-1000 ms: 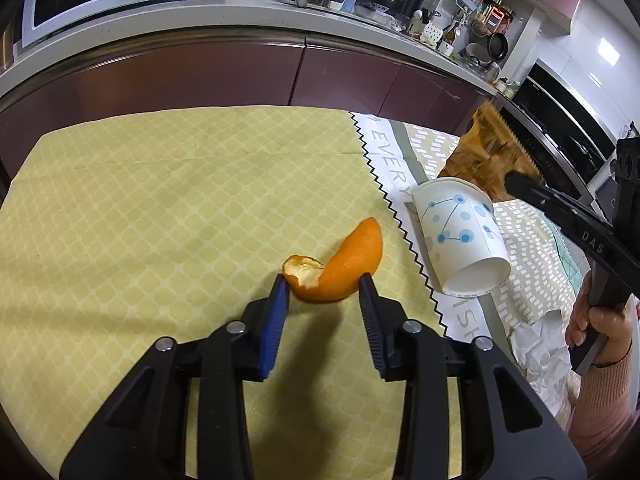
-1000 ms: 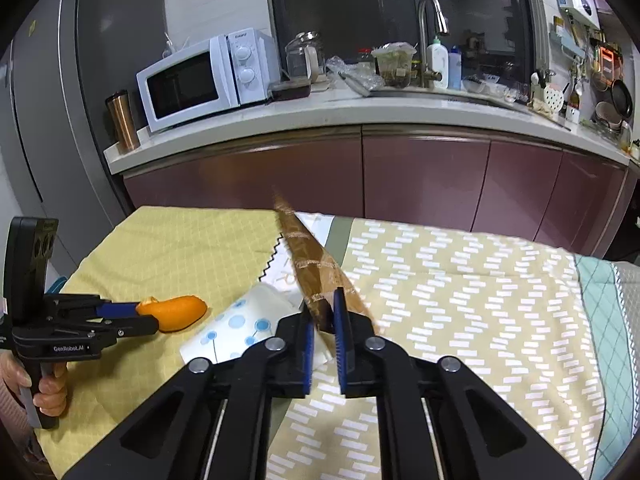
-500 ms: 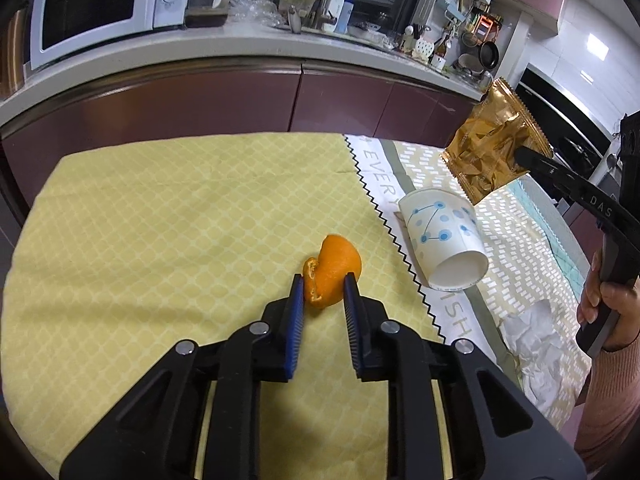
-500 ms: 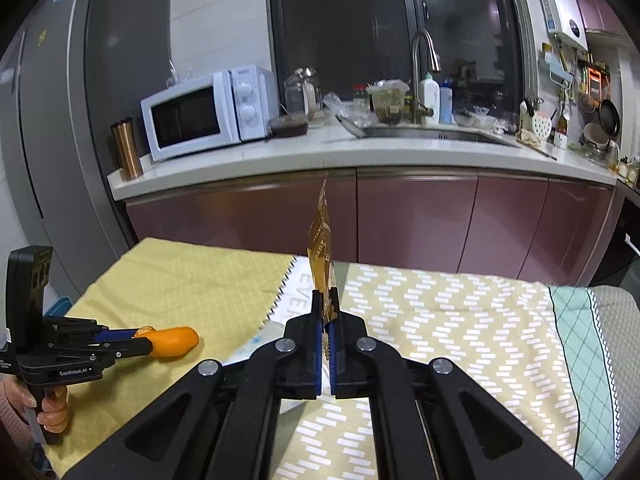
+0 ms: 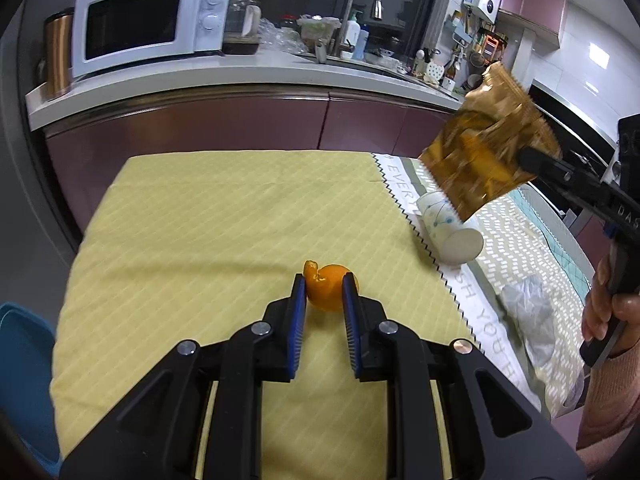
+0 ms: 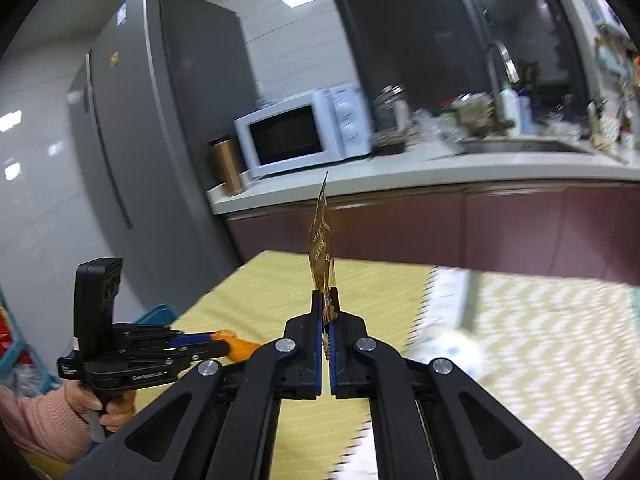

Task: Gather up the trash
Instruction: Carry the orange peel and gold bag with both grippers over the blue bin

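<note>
My feeds were evenly lit from overhead, with square ceiling lights mirrored in the dark window and a glare patch on the white wall tiles, and only a soft shadow lay on the yellow cloth under my left claw. Both fisheye views bent the worktop edge into an arc and faded to black corners. My right view was smeared by motion blur, worst across the patterned cloth and microwave, while the gold wrapper blurred in my left view.
</note>
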Demonstrator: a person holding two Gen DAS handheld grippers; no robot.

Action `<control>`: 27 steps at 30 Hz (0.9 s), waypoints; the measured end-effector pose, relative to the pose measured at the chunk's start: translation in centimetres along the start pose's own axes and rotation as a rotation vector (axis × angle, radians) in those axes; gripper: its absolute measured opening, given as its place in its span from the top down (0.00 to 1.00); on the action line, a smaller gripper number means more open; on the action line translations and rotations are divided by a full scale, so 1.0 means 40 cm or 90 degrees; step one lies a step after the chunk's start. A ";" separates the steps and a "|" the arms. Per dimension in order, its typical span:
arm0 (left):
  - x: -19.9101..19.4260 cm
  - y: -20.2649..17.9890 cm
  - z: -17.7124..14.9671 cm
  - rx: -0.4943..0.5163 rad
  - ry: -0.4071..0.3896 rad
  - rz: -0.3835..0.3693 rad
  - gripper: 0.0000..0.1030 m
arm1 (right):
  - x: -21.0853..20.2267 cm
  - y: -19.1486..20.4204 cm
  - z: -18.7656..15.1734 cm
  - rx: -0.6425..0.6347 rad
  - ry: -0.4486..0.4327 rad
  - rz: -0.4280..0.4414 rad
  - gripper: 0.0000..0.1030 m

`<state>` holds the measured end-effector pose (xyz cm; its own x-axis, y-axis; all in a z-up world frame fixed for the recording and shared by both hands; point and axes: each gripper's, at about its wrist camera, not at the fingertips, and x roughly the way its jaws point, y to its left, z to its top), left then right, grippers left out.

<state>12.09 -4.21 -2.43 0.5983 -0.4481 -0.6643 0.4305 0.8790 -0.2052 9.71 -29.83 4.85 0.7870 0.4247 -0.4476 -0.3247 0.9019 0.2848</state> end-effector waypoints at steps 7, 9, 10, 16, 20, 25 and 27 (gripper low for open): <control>-0.084 0.069 -0.049 -0.028 -0.017 0.019 0.82 | 0.065 0.069 -0.040 0.025 0.039 0.068 0.98; -0.106 0.086 -0.065 -0.036 -0.021 0.025 0.82 | 0.077 0.091 -0.052 0.027 0.050 0.083 0.98; -0.115 0.093 -0.073 -0.038 -0.023 0.028 0.82 | 0.080 0.101 -0.058 0.028 0.053 0.087 0.98; -0.172 0.119 -0.105 -0.041 -0.036 0.047 0.82 | 0.111 0.155 -0.085 0.036 0.077 0.124 0.98; -0.202 0.133 -0.116 -0.046 -0.043 0.054 0.82 | 0.123 0.185 -0.094 0.036 0.085 0.142 0.98; -0.237 0.151 -0.129 -0.051 -0.048 0.063 0.82 | 0.139 0.212 -0.103 0.040 0.095 0.161 0.98; -0.244 0.157 -0.134 -0.053 -0.048 0.069 0.82 | 0.148 0.223 -0.108 0.043 0.101 0.170 0.98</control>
<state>5.34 6.56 -1.10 0.6891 -0.3580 -0.6301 0.3051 0.9320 -0.1958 9.23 -18.92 1.08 0.5858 0.6574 -0.4741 -0.4689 0.7520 0.4633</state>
